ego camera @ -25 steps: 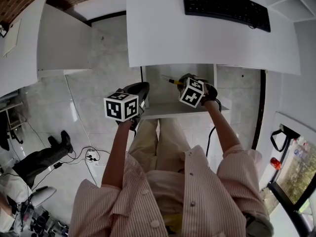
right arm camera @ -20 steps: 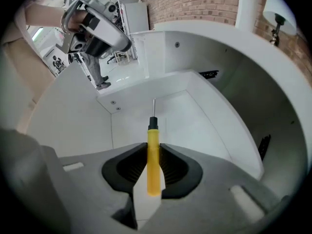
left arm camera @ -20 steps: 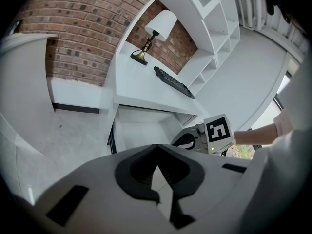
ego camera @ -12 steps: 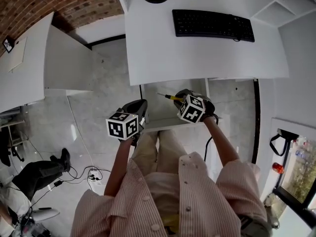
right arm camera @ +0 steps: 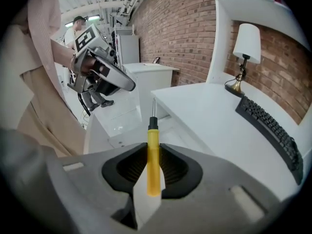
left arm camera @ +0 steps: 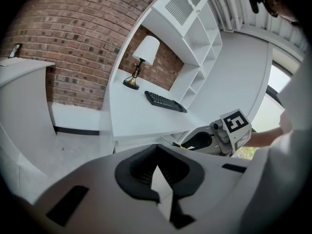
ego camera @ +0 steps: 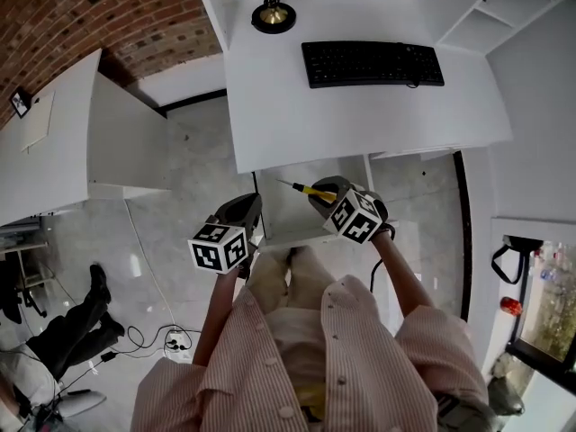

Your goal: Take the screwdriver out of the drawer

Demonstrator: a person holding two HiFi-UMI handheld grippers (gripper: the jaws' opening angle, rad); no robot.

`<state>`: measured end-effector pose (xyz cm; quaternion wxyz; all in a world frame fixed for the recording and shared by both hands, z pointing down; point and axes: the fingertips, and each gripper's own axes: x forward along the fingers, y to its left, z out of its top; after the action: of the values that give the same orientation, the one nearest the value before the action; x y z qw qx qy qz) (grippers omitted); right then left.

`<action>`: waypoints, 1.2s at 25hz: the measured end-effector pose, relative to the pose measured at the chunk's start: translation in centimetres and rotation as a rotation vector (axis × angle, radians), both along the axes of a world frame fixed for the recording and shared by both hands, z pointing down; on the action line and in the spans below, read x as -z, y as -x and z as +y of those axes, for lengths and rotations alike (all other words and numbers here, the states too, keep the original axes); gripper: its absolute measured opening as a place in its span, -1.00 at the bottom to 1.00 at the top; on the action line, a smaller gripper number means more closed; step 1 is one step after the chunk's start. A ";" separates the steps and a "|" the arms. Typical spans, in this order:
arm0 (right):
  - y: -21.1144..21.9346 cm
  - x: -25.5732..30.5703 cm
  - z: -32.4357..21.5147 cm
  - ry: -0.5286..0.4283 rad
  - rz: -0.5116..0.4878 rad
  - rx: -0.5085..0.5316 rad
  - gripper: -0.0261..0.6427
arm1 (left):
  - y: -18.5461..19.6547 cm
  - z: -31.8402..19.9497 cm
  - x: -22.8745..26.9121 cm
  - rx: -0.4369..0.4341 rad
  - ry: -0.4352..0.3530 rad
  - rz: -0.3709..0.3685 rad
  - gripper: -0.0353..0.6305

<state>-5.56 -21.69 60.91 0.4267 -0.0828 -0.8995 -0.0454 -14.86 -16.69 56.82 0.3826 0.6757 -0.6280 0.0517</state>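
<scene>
My right gripper [ego camera: 317, 192] is shut on a screwdriver [ego camera: 304, 189] with a yellow handle, held over the open white drawer [ego camera: 281, 221] just below the desk's front edge. In the right gripper view the handle [right arm camera: 153, 160] is clamped between the pads and the thin shaft points forward, toward the desk. My left gripper [ego camera: 248, 207] hovers at the drawer's left side, shut, with nothing in it [left arm camera: 157, 165]. From the left gripper view I see the right gripper [left arm camera: 204, 141] with the screwdriver [left arm camera: 176, 145] poking out of it.
A white desk [ego camera: 360, 115] carries a black keyboard [ego camera: 373, 63] and a brass-footed lamp [ego camera: 273, 12]. White shelves [ego camera: 468, 12] stand at the desk's right end. A lower white counter [ego camera: 54, 142] is on the left, by a brick wall. Cables [ego camera: 166, 340] lie on the floor.
Both grippers have risen. The right one has lifted the screwdriver from inside the drawer up to the desk's front edge. More of the desk has come into the head view.
</scene>
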 end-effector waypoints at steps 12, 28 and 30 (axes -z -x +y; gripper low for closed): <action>1.0 7.3 0.5 0.105 -0.254 -0.222 -0.68 | 1.3 -0.3 4.5 0.025 -0.104 -0.048 -0.89; -0.1 16.0 -5.2 0.141 -0.612 -0.587 -0.68 | 3.2 -2.5 11.6 0.067 -0.273 -0.151 -0.89; -0.3 16.8 -5.7 0.140 -0.639 -0.613 -0.68 | 3.4 -2.7 12.4 0.071 -0.291 -0.164 -0.89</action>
<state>-5.28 -27.41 44.15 0.1144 0.1770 -0.9700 0.1207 -18.29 -19.43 44.46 0.2298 0.6948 -0.6815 0.0016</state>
